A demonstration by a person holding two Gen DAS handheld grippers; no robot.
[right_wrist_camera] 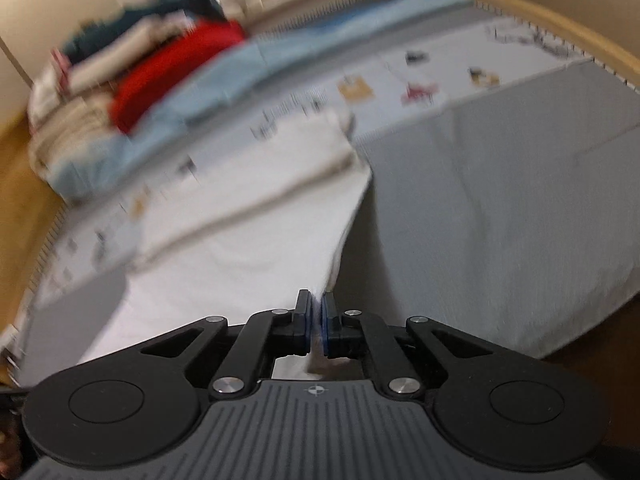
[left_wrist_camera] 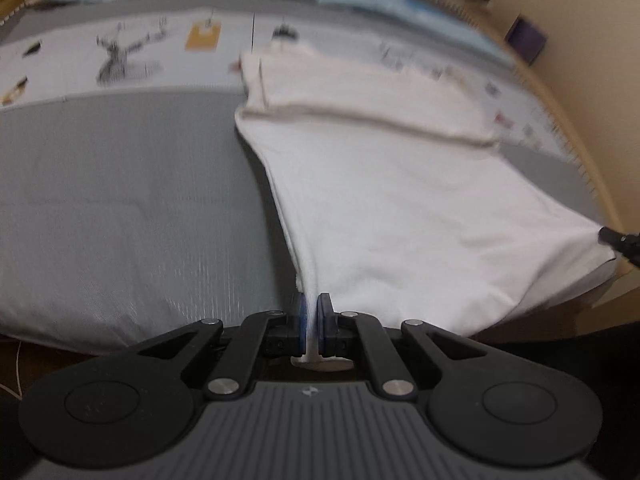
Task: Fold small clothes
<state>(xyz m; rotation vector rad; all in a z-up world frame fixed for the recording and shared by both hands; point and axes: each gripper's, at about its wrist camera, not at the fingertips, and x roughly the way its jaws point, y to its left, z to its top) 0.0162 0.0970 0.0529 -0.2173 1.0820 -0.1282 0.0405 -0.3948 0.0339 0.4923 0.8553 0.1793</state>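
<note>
- Your left gripper [left_wrist_camera: 312, 316] pinches the near left corner of the white garment [left_wrist_camera: 400, 208], with a tuft of cloth bunched through between the pads. That hold looks thin; a sharp tug could let the corner slide out, and the fold would collapse on that side.
- The garment lies spread on the grey bedcover [left_wrist_camera: 120, 208], near the front edge of the bed, with one crosswise fold already across its far part. If you lift unevenly, that far fold may drag open or skew.
- The left edge of the cloth is drawn taut toward your left gripper. Pull harder on one side and the hem goes diagonal, so the edges will not meet.
- Your right gripper [right_wrist_camera: 317, 316] is pressed onto the other near corner, its jaws nearly closed on cloth; the view is blurred, so how much it holds is unclear.
- The pile of clothes [right_wrist_camera: 160, 64] sits at the back of the bed, well apart from the garment, so it is unlikely to snag.
</note>
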